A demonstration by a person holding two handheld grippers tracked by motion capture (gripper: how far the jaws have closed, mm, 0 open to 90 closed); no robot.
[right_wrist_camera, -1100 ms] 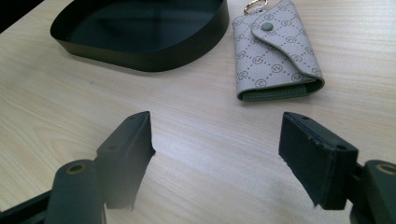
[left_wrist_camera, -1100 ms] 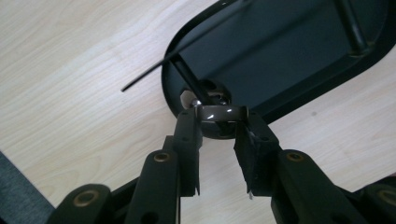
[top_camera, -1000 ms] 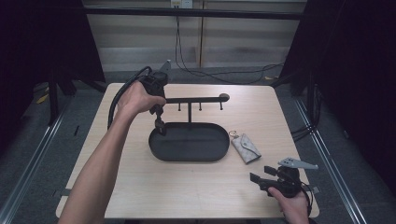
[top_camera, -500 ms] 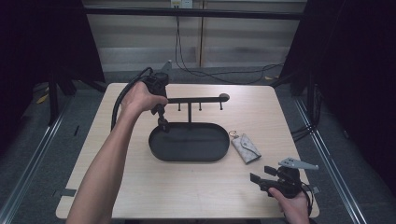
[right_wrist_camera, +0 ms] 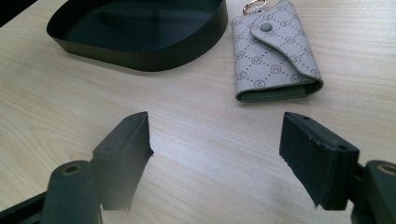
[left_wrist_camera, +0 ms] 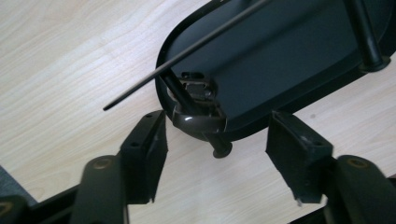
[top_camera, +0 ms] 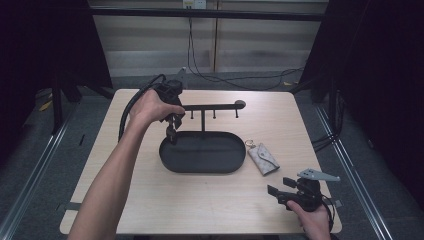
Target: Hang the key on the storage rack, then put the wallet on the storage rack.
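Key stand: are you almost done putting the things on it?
About halfway, it seems. Done: a dark key fob looks hung at the end of the stand's bar. In hand: the left gripper has just been opening its jaws, with the fob between them but not squeezed. Left: the patterned key pouch lies on the table, ahead of the open right gripper.

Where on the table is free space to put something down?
Bare wood lies left of the black tray and along the near edge, between the forearm and the right gripper. It is crowded around the key pouch and the hook stand.
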